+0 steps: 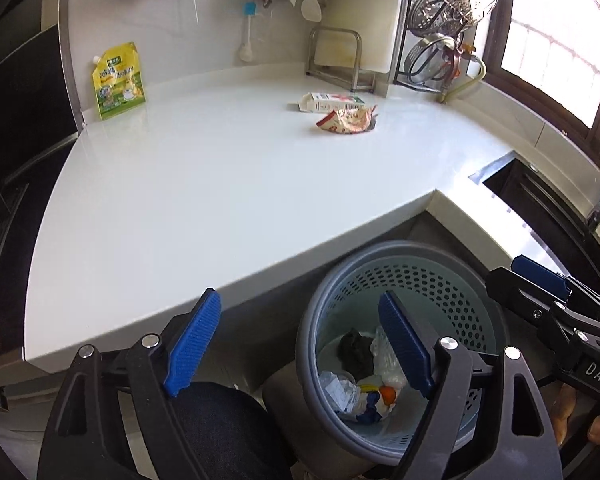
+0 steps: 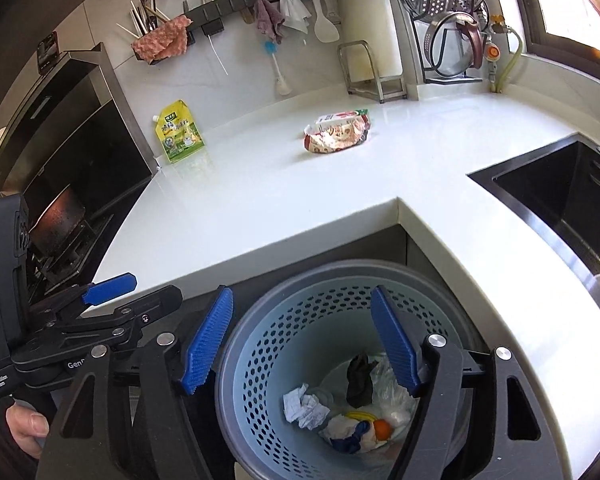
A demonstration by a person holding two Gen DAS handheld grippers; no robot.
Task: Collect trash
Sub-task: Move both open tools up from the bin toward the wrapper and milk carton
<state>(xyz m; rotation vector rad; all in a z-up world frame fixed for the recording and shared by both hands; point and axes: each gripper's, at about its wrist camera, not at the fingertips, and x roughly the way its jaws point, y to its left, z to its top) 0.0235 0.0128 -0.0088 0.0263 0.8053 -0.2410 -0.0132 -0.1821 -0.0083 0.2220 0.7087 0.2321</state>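
Note:
A grey bin with a pale blue perforated liner point(image 1: 432, 280) point(image 2: 292, 308) stands on the floor in the corner below the white counter point(image 1: 204, 184) point(image 2: 284, 200). Crumpled paper point(image 2: 304, 406), a black scrap point(image 2: 359, 380), clear plastic and a colourful wrapper lie in its bottom. My left gripper point(image 1: 300, 344) hangs open over the bin's left rim, nothing between its blue pads. My right gripper point(image 2: 302, 340) is open above the bin's mouth, also empty. On the counter lie a crumpled snack bag point(image 1: 346, 120) point(image 2: 334, 136) and a white carton point(image 1: 328, 102) behind it.
A yellow-green pouch point(image 1: 118, 80) point(image 2: 179, 132) leans against the back wall beside a black stove hood. A black sink point(image 2: 560, 188) is sunk in the counter at right. A knife rack, dish rack and hanging cloths line the back wall. A hand point(image 2: 24, 424) grips the left handle.

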